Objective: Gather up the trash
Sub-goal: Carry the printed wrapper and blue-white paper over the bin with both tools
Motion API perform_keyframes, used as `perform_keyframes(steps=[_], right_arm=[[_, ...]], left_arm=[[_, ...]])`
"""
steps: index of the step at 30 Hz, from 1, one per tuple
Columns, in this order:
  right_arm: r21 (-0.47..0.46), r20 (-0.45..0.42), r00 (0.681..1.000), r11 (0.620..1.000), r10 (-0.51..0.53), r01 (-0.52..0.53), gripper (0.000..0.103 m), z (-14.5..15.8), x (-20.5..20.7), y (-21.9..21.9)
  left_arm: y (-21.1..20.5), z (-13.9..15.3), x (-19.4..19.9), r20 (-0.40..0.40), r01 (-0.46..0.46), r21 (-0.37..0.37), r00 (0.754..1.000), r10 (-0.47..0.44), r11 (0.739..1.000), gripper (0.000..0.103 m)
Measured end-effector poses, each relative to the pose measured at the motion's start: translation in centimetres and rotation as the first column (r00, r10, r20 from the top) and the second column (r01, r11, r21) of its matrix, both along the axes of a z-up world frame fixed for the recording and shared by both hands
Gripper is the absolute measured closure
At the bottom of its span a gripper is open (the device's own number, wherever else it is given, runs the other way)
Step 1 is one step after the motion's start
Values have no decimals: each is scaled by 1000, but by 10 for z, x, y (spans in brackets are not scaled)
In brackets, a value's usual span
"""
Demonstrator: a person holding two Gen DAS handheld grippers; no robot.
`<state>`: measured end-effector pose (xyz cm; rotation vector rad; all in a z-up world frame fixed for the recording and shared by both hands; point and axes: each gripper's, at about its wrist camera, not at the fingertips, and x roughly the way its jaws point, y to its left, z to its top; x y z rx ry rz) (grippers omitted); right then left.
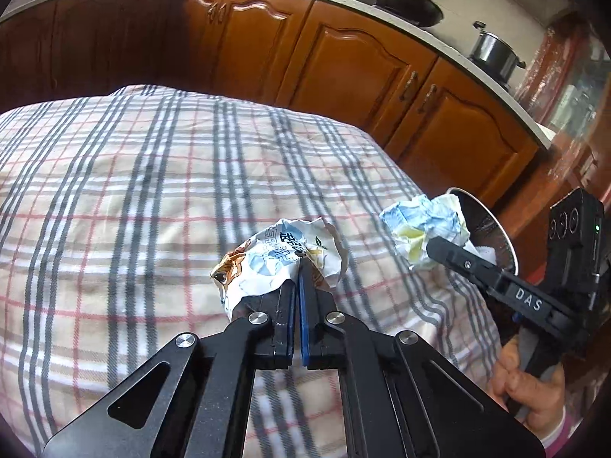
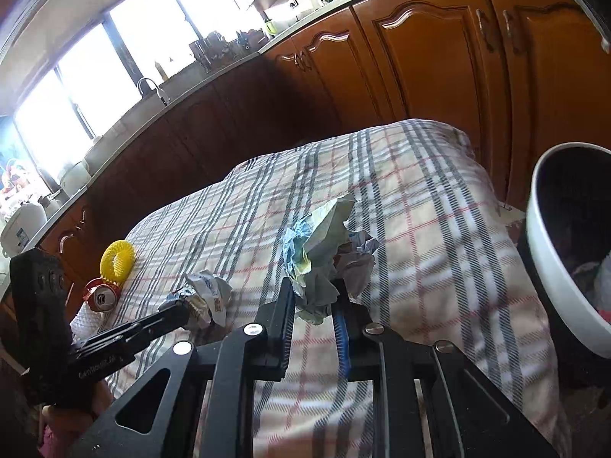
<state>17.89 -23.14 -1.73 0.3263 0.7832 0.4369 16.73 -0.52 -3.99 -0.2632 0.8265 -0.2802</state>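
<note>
Plaid cloth (image 1: pixel 152 198) in grey and red stripes covers the worktop under me, with brown wooden cabinets (image 1: pixel 343 65) behind it. My left claw (image 1: pixel 299 263) is clenched on a crumpled printed wrapper (image 1: pixel 267 259), its two pads pressed almost together with a fold of the paper pinched at the tips; the rest of the wrapper bulges out to the left of the fingers, and I cannot tell whether it touches the cloth or hangs just over it. My right claw (image 2: pixel 315 297) is grasping a crumpled wad of blue, white and pale yellow paper (image 2: pixel 320 252), which stands up between the fingers and spills above them. From the left view that wad sits at the rim of the trash bin (image 1: pixel 492 225), which stands off the right edge of the worktop; its inside is dark and holds some pale scraps. In the right view the bin's white rim (image 2: pixel 550 236) curves just right of my claw. Farther left on the cloth lie a red drink can (image 2: pixel 101 297) on its side and a yellow ring-shaped object (image 2: pixel 117 257) just behind it, both near the edge.
</note>
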Motion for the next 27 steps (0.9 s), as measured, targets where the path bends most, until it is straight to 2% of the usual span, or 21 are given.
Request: perform_keyframes(steps=[13,27], right_arm=[[35,31,997,997,-71,70,84,13,-57,-49],[21,74,984,987,-160,159,84,25,-75,-91]], left_arm=[[-56,16,-18,26,117,10,993,-118,993,102],[-107,29,-20,46,202,41,978,-204,979,102]])
